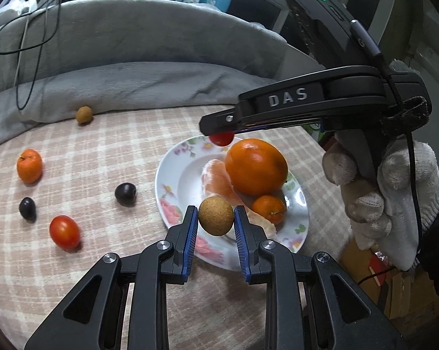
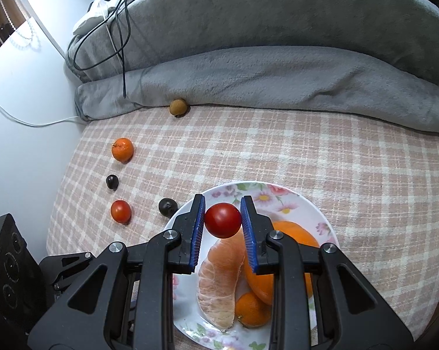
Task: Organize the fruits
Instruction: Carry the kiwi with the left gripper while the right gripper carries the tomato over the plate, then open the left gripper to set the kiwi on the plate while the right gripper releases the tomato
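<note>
- Currently, from the left wrist, a brown longan (image 1: pixel 216 215) is being gripped by the left gripper (image 1: pixel 216 218) over the floral plate (image 1: pixel 172 175); lowering and releasing is likely being called for.
- From the right wrist, a cherry tomato (image 2: pixel 222 220) is being clenched by the right gripper (image 2: pixel 222 221) above the plate, awaiting placement.

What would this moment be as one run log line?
left gripper: shut on round tan longan | right gripper: shut on red cherry tomato | both above floral white plate | loose fruit on checked cloth
</note>
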A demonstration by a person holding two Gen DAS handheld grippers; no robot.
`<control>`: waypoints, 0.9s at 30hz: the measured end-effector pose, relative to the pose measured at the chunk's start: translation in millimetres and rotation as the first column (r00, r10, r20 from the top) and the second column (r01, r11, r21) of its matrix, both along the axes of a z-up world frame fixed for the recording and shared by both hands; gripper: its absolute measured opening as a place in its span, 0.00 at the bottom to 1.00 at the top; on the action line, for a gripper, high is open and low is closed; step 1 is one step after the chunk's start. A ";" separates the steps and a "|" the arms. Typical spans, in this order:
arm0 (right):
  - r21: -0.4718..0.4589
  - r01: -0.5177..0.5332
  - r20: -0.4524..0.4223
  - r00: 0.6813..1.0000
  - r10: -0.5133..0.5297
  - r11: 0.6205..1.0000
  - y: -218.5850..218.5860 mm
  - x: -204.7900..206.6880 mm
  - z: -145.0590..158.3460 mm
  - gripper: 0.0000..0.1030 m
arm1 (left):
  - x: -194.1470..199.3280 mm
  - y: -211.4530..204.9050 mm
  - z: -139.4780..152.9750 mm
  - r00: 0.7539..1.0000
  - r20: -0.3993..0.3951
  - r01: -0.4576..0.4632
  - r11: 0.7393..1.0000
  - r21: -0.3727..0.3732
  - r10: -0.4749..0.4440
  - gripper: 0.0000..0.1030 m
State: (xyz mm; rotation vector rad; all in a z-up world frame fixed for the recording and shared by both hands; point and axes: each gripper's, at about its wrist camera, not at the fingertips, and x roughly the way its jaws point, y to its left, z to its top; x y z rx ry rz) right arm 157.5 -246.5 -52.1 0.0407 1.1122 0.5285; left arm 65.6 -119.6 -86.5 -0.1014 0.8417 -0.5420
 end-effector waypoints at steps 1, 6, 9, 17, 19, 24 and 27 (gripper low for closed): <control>-0.002 -0.002 0.001 1.000 0.002 1.000 0.5 0.0 -0.5 0.26 | -0.6 -0.9 0.0 1.000 0.001 0.002 1.000 0.002 -0.002 0.23; -0.012 -0.006 0.005 1.000 0.006 1.000 1.6 0.2 -1.8 0.26 | 0.5 -1.5 -1.0 1.000 -0.003 0.002 1.000 0.003 -0.002 0.23; -0.013 -0.008 0.005 1.000 0.008 1.000 1.8 0.4 -2.3 0.26 | 0.8 -1.7 -1.1 1.000 -0.003 0.004 1.000 0.004 -0.004 0.23; -0.018 -0.010 0.006 1.000 0.010 1.000 3.3 0.0 -2.9 0.26 | 1.0 -3.5 -1.7 1.000 0.001 0.007 1.000 0.012 -0.007 0.23; -0.022 -0.012 0.005 1.000 0.012 1.000 3.4 0.0 -4.0 0.26 | 0.5 -3.5 -1.8 1.000 0.003 0.008 1.000 0.014 -0.008 0.23; -0.033 -0.005 0.010 1.000 0.006 0.999 3.8 1.4 -6.3 0.44 | -0.7 -4.7 -0.8 1.000 0.005 0.014 1.000 0.015 -0.014 0.39; -0.024 0.011 0.040 0.999 -0.010 1.000 1.3 0.8 -1.6 0.65 | -2.3 -4.7 1.1 1.000 0.011 0.013 1.000 0.014 -0.014 0.47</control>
